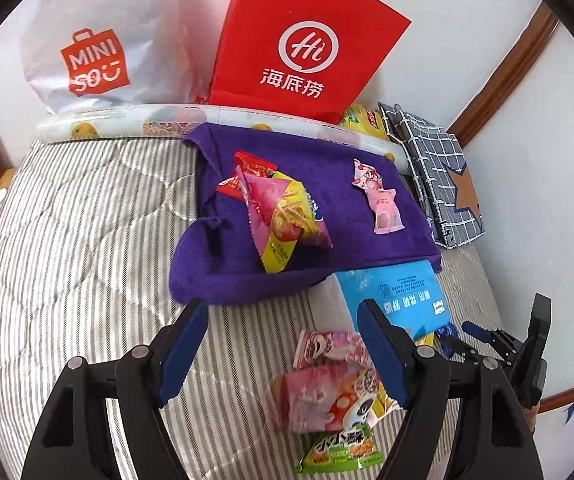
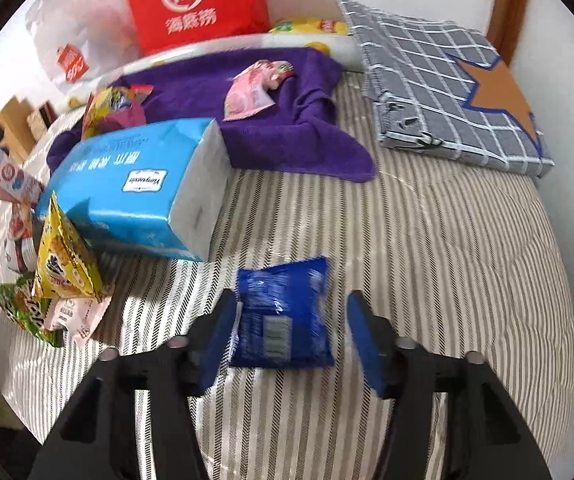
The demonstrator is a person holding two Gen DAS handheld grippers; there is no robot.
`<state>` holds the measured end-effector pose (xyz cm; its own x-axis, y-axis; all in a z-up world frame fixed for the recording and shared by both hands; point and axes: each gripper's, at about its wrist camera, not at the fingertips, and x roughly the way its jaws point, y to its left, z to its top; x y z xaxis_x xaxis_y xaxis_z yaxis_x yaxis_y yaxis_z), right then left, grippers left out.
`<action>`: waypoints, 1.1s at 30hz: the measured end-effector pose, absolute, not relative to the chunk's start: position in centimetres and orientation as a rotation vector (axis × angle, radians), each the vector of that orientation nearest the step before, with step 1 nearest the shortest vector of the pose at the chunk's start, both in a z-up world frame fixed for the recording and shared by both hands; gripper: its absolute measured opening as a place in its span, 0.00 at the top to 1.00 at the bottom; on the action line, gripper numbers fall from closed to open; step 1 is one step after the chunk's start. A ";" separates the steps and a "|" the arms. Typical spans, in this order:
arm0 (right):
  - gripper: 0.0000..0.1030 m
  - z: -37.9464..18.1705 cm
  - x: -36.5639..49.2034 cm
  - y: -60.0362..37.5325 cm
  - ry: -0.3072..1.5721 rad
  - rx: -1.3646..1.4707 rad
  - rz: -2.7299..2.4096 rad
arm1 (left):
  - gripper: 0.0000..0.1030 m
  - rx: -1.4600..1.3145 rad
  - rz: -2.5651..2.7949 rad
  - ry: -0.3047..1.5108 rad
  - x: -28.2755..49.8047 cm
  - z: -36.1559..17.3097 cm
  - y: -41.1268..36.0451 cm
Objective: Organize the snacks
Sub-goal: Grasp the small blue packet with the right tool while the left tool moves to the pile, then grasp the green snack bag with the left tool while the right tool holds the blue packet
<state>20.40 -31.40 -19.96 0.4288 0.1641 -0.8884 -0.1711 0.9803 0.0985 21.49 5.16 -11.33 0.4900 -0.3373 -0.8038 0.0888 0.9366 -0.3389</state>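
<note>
Left gripper (image 1: 283, 344): fingers spread wide, nothing between the pads; it hangs over the striped quilt (image 1: 87, 240) just short of the towel's near edge.
Right gripper (image 2: 291, 336): fingers spread, straddling the blue packet (image 2: 283, 316); the left pad looks to be at the packet's edge, the right pad stands clear of it. Frame is blurred.
Blue packet: flat on the quilt, near the tissue pack's (image 2: 135, 188) end.
Towel (image 1: 307, 216): purple, rumpled, carries a pink-yellow bag (image 1: 287, 216) and two pink sweets (image 1: 379, 200).
Loose snacks: pink packs (image 1: 327, 384) and a green packet (image 1: 343, 452) under the left gripper; a yellow bag (image 2: 67, 264) beside the tissue pack.
Back edge: red bag (image 1: 307, 40) and white bag (image 1: 99, 40) against the wall.
Right edge: checked bag (image 2: 447, 88) by the wall.
Open room: bare quilt left of the towel, and right of the blue packet.
</note>
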 end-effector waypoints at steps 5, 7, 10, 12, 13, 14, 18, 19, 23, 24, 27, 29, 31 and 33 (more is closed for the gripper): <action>0.40 -21.4 20.9 -30.8 1.117 0.018 0.195 | 0.27 -0.273 -0.256 1.031 20.1 -11.4 5.4; 0.41 -22.0 20.7 -30.1 1.121 -0.011 0.189 | 0.27 -0.266 -0.253 1.032 19.5 -11.4 5.5; 0.54 -21.8 20.1 -29.5 1.087 -0.038 0.187 | 0.27 -0.260 -0.256 1.028 18.6 -11.4 5.4; 0.54 -21.5 19.8 -29.5 1.083 -0.027 0.184 | 0.27 -0.248 -0.266 1.029 18.1 -11.6 5.0; 0.54 -21.3 19.5 -29.5 1.081 -0.020 0.186 | 0.27 -0.245 -0.269 1.030 17.9 -11.8 4.8; 0.55 -21.2 19.3 -29.5 1.079 -0.016 0.188 | 0.25 -0.241 -0.274 1.035 17.7 -12.0 4.5; 0.55 -20.4 17.8 -29.5 1.061 -0.025 0.178 | 0.22 -0.207 -0.287 1.059 17.0 -13.2 3.2; 0.55 -20.4 17.4 -29.6 1.060 -0.021 0.176 | 0.22 -0.202 -0.289 1.061 16.7 -13.5 3.0; 0.55 -19.9 16.2 -30.2 1.055 0.006 0.157 | 0.20 -0.196 -0.317 1.078 15.6 -14.4 2.3; 0.55 -19.9 15.9 -30.3 1.056 0.011 0.152 | 0.20 -0.193 -0.326 1.081 15.3 -14.6 2.2; 0.55 -19.7 15.5 -30.5 1.053 0.019 0.142 | 0.20 -0.188 -0.363 1.094 14.2 -15.2 1.6; 0.55 -19.5 15.3 -30.5 1.050 0.025 0.139 | 0.20 -0.184 -0.390 1.105 13.7 -15.6 1.2; 0.55 -19.4 15.0 -30.7 1.046 0.029 0.137 | 0.20 -0.180 -0.414 1.107 13.1 -15.8 0.8; 0.55 -19.1 14.6 -30.7 1.042 0.029 0.134 | 0.20 -0.160 -0.437 1.114 12.5 -16.1 0.0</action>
<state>14.65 -30.73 -19.15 0.4971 0.1245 -0.8587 -0.0969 0.9914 0.0877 12.52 0.01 -16.15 0.3668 -0.4169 -0.8317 0.2592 0.9044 -0.3390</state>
